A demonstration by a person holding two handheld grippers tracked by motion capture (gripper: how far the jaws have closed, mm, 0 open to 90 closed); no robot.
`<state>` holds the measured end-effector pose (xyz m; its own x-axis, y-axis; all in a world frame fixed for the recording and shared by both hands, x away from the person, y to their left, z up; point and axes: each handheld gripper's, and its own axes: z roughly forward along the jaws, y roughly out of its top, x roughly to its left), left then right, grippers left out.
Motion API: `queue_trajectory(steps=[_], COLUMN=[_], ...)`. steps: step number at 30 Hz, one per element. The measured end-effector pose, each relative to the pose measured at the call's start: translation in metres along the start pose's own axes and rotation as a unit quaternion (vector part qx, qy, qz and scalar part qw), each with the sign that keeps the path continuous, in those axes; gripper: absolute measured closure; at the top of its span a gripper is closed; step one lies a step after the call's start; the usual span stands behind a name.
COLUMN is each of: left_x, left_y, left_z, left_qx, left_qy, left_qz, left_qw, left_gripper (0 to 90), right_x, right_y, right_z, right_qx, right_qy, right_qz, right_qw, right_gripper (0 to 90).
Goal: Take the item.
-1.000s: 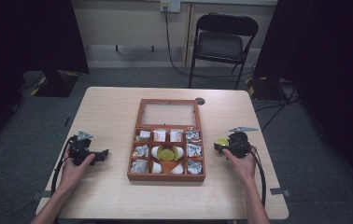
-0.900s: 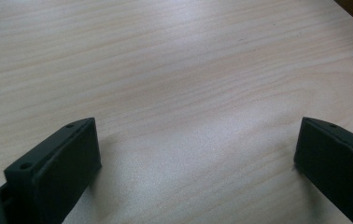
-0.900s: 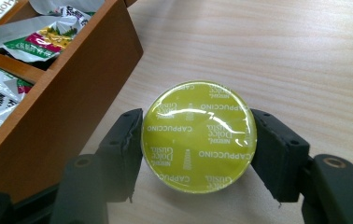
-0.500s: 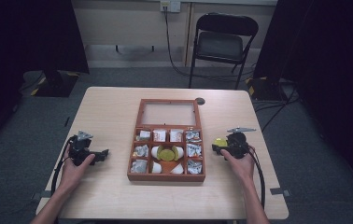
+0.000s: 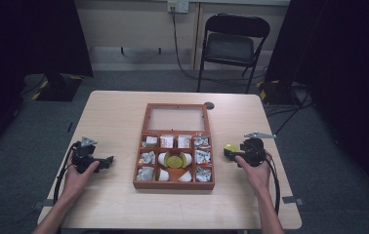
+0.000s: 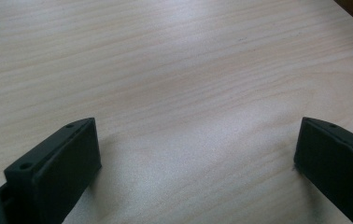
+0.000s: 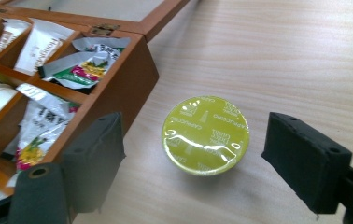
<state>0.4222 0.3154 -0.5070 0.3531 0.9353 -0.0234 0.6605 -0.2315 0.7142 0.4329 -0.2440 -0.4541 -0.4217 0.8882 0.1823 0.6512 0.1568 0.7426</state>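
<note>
My right gripper (image 7: 195,161) has just been opening – jaws wide around the green capsule (image 7: 206,135) beside the wooden box (image 7: 118,88), untouched; drifting could knock it. My left gripper (image 6: 195,163) gapes, empty.

Wooden box (image 5: 174,146), yellow capsule (image 5: 230,147), right gripper (image 5: 231,152)

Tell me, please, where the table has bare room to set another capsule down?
Bare wood lies between the left gripper and the wooden box, and along the table's far edge. It is tight between the box and the right gripper, whose just-opened jaws flank the yellow capsule.
</note>
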Motion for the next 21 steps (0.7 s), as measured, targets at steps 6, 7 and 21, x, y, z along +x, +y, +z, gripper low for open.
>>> queue_trajectory(steps=[6,7,21], left_x=[0.000,0.000,0.000], left_y=[0.000,0.000,0.000], left_z=[0.000,0.000,0.000], left_qx=[0.000,0.000,0.000], left_qy=[0.000,0.000,0.000], left_qz=[0.000,0.000,0.000], left_qw=[1.0000,1.0000,1.0000], left_gripper=[0.0,0.0,0.0], right_x=[0.004,0.004,-0.003], right_y=[-0.004,-0.005,-0.027], right_z=[-0.013,-0.016,-0.055], right_qx=[-0.009,-0.012,-0.018], right_qy=[0.003,0.002,-0.023], right_qz=[-0.001,0.000,0.021], right_qw=[1.0000,0.9999,0.9994], right_gripper=[16.7,16.7,18.5])
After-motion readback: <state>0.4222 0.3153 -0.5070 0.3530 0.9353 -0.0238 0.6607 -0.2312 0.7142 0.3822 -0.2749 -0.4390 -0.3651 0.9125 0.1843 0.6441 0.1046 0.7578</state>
